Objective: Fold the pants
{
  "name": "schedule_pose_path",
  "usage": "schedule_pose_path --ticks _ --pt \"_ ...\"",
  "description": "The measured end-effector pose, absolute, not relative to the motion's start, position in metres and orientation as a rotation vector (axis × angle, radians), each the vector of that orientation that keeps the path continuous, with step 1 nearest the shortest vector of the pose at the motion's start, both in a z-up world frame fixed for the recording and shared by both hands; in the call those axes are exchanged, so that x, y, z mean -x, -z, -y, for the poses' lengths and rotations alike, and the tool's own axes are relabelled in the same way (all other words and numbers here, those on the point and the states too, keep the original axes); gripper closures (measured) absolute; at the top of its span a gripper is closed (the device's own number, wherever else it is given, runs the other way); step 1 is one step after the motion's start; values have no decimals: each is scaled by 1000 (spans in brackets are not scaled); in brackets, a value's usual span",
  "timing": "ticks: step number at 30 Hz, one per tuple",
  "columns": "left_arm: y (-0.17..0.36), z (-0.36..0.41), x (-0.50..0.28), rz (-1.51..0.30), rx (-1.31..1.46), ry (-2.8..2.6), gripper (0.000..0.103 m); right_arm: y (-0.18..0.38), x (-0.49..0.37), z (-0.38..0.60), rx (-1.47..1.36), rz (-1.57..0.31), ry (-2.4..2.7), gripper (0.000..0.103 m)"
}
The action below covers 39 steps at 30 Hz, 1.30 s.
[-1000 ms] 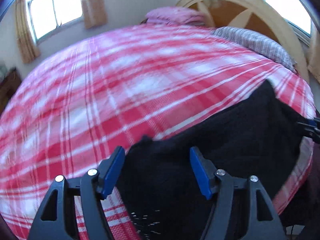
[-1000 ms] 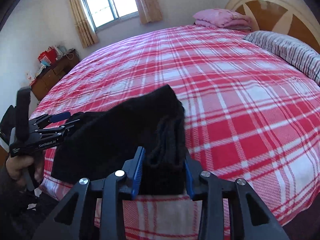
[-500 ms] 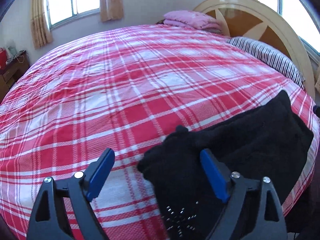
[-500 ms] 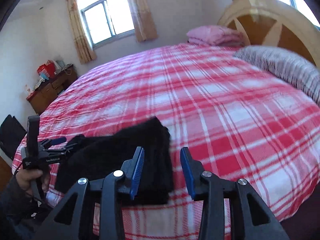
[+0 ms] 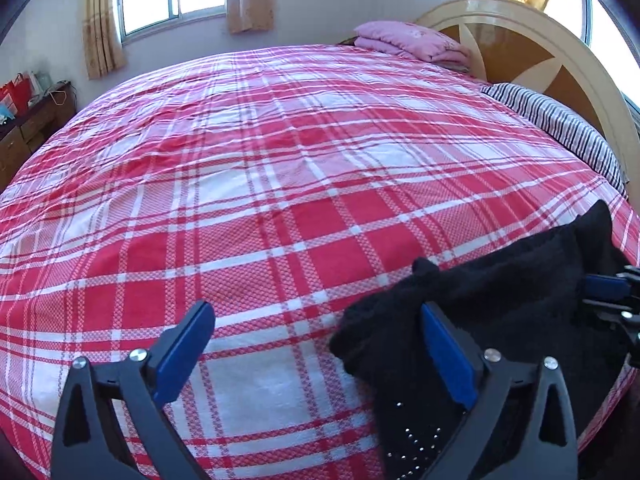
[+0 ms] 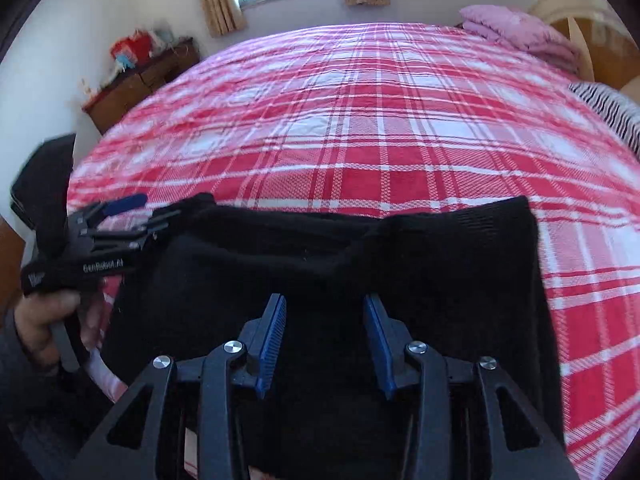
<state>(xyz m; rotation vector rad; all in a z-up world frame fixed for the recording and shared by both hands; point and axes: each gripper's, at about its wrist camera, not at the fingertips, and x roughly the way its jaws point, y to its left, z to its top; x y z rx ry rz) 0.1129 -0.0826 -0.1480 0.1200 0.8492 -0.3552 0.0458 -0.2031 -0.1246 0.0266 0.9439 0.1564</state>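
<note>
Black pants (image 6: 360, 264) lie folded at the near edge of the red plaid bed (image 6: 380, 112). In the left wrist view the pants (image 5: 500, 292) are at lower right. My left gripper (image 5: 316, 344) is open and empty, with one pad over bare bedspread and the other over the pants' left end. It also shows in the right wrist view (image 6: 132, 216) beside the pants' left corner. My right gripper (image 6: 324, 336) is open over the middle of the pants, holding nothing; its tip shows at the right edge of the left wrist view (image 5: 612, 292).
A folded pink blanket (image 5: 412, 42) and a striped pillow (image 5: 560, 128) lie by the curved headboard (image 5: 532, 40). A wooden dresser (image 6: 140, 80) stands by the wall under the window. A dark object (image 6: 44, 168) sits off the bed's left side.
My right gripper let go of the pants' folded edge, opened and moved over their middle. My left gripper opened wider and shifted left off the pants. The pants now lie flat.
</note>
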Motion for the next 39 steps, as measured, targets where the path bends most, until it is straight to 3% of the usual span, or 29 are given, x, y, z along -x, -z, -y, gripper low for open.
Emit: schedule_pose_path --ticks 5,10,17,24,31,39 --pt "136 74 -101 -827 -93 354 0 98 -52 186 -106 -884 -342 61" --pt "131 68 -94 -807 -114 345 0 135 -98 167 -187 -1017 -390 60" --pt "136 70 -94 -822 -107 359 0 140 -110 171 -216 -978 -364 60" --pt "130 69 -85 -822 -99 387 0 115 -58 194 -204 -867 -324 58" --pt "141 87 -76 -841 -160 403 0 143 -41 205 -116 -898 -287 54" --pt "136 91 -64 -851 -144 457 0 104 -20 234 -135 -777 -254 54"
